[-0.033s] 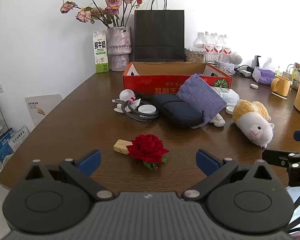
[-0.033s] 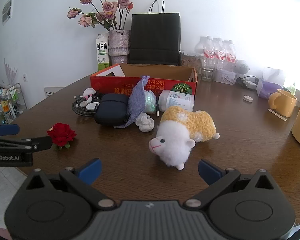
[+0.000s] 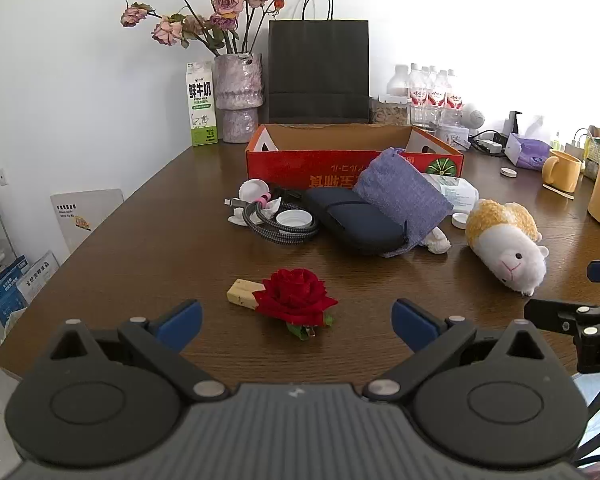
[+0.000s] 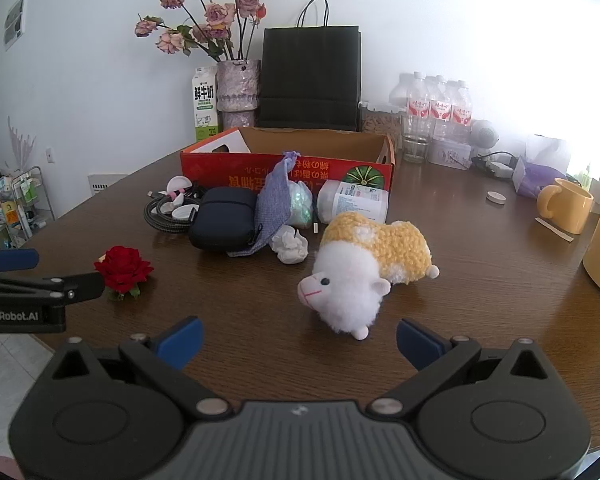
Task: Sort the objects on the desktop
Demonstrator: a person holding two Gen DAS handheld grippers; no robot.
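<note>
My left gripper (image 3: pixel 296 320) stands open just above the wooden table, with a red rose (image 3: pixel 296 298) on a wooden clip lying right in front of its gap. My right gripper (image 4: pixel 298 340) is open too, and a white and yellow plush sheep (image 4: pixel 360 276) lies just ahead of its fingers. Behind them sits a pile: a dark blue case (image 3: pixel 356 220), a purple cloth pouch (image 3: pixel 400 192), a coiled cable (image 3: pixel 276 228), a white jar (image 4: pixel 352 200) and a crumpled tissue (image 4: pixel 290 246). An open red cardboard box (image 3: pixel 352 160) stands behind the pile.
A vase of dried roses (image 3: pixel 238 96), a milk carton (image 3: pixel 200 104), a black paper bag (image 3: pixel 318 72) and water bottles (image 3: pixel 432 96) line the back wall. A yellow mug (image 4: pixel 566 204) stands at the right. The table's left edge (image 3: pixel 60 264) drops to the floor.
</note>
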